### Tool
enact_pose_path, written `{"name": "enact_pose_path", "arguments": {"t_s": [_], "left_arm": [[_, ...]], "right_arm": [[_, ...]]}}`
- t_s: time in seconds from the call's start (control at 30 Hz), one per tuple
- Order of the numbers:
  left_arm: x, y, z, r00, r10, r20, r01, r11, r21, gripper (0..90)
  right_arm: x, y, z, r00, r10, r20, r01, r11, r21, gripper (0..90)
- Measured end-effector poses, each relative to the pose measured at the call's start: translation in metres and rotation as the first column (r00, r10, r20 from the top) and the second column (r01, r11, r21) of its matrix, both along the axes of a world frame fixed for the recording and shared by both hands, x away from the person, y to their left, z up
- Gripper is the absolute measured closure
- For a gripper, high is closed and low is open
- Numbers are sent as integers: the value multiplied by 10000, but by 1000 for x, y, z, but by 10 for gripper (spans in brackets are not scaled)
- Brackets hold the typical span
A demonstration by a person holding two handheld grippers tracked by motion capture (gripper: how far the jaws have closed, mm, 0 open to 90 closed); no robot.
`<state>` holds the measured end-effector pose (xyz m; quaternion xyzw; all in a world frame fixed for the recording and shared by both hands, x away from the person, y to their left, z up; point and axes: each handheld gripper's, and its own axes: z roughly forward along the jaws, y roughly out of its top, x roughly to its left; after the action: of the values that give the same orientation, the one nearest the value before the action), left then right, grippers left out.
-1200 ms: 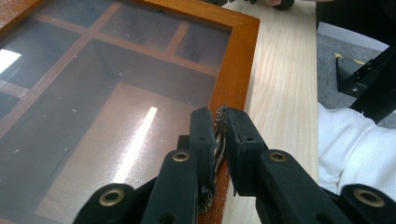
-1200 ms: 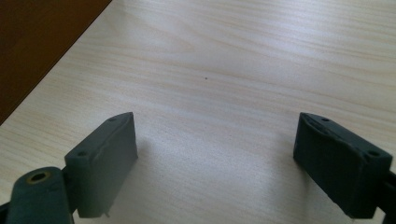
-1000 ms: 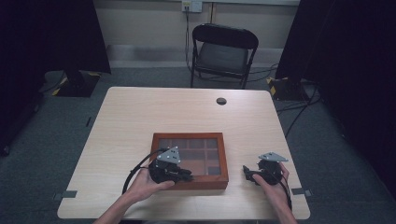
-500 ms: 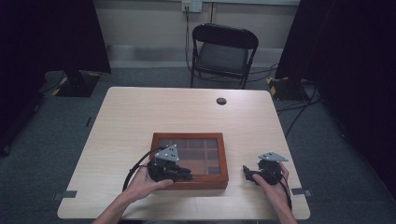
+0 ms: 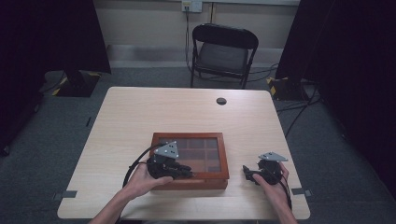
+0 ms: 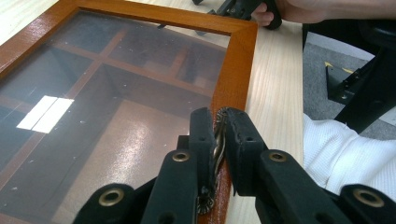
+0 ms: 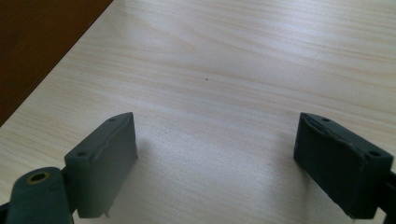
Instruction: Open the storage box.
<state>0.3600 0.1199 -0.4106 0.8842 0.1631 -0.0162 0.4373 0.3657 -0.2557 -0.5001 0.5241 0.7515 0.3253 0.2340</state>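
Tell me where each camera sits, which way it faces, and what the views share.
High view: above the person's side, looking forward and down on the table; both forearms and both grippers show.
Left gripper view: rides the left gripper, looking along its jaws, shut on a metal clasp at the wooden box front edge; a white sleeve shows.
Right gripper view: rides the right gripper, jaws open over bare tabletop.
Shared: high and left gripper views both show the glass-lidded box and the right gripper.
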Motion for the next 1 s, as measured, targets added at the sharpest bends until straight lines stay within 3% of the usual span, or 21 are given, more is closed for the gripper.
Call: {"name": "enact_pose_path", "arguments": {"t_s": [0.53, 0.7, 0.83, 1.0], "left_arm": [[5, 2, 17, 10000, 33, -3, -33, 9999, -143, 813], [6, 1, 22, 10000, 23, 43, -24, 10000, 77, 813], [7, 1, 24, 10000, 38, 35, -38, 10000, -54, 813], [8, 0, 26, 10000, 24, -23, -23, 10000, 74, 813]], "right_arm": [[1, 0, 0, 10000, 17, -6, -17, 10000, 2, 124], [1, 0, 0, 10000, 21, -3, -21, 10000, 3, 124], [1, 0, 0, 10000, 24, -7, -24, 10000, 3, 124], [1, 0, 0, 10000, 24, -10, -24, 10000, 4, 124]]}}
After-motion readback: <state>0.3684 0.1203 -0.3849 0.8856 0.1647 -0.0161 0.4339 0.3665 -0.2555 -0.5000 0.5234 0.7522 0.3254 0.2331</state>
